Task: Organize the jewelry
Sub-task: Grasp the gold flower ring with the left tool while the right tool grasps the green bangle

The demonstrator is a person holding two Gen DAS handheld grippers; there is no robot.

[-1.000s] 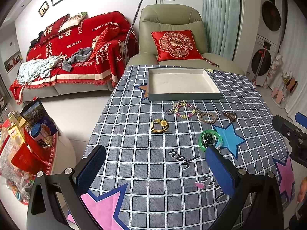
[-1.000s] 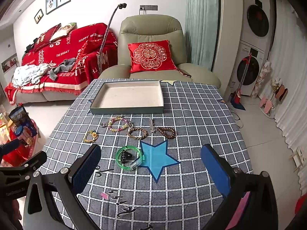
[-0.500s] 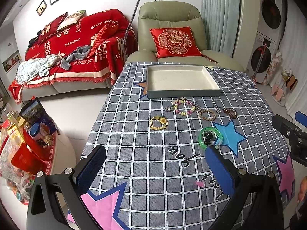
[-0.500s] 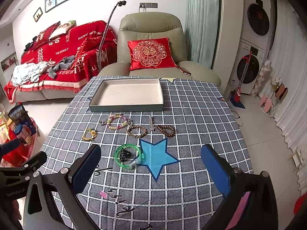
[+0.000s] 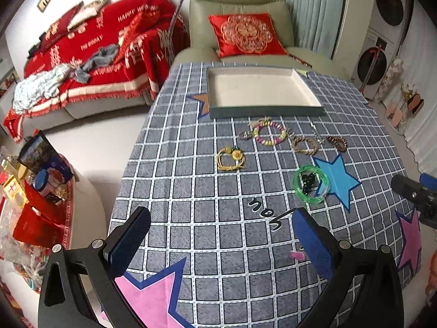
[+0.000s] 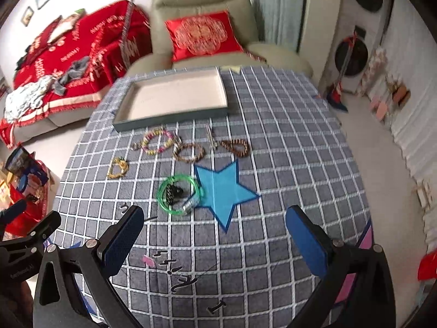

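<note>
While nothing has yet been picked up, the left wrist view is taken first: the left gripper [image 5: 218, 235] is held wide open and empty above the near part of the counter [image 5: 191, 191]. At twelve o'clock from it the tray [image 5: 262, 108] is seen, empty, at the far end of the checked cloth. Just short of the tray's near wall the jewelry is laid out: a yellow cord bracelet [image 5: 230, 159] at twelve, a pastel bead bracelet [image 5: 269, 134] beyond it at one, a braided tan bracelet [image 5: 305, 146] and a dark bead bracelet [image 5: 337, 142] further toward two. The green bangle [image 5: 310, 183], nearest at one o'clock, has a small dark piece lying inside its ring.

Over in the right wrist view, somewhat blurred, the right gripper [image 6: 215, 227] is likewise spread fully apart with nothing between its pads. The green bangle [image 6: 179, 193] is found at eleven o'clock, close ahead, touching the blue star's edge.

All pieces are judged light. The bangle is likely stiff and slick, so it is best pinched across one side of the rim; the dark piece inside could be dragged along. The cord and bead loops are judged limp, and are best taken where strands bunch.
</note>
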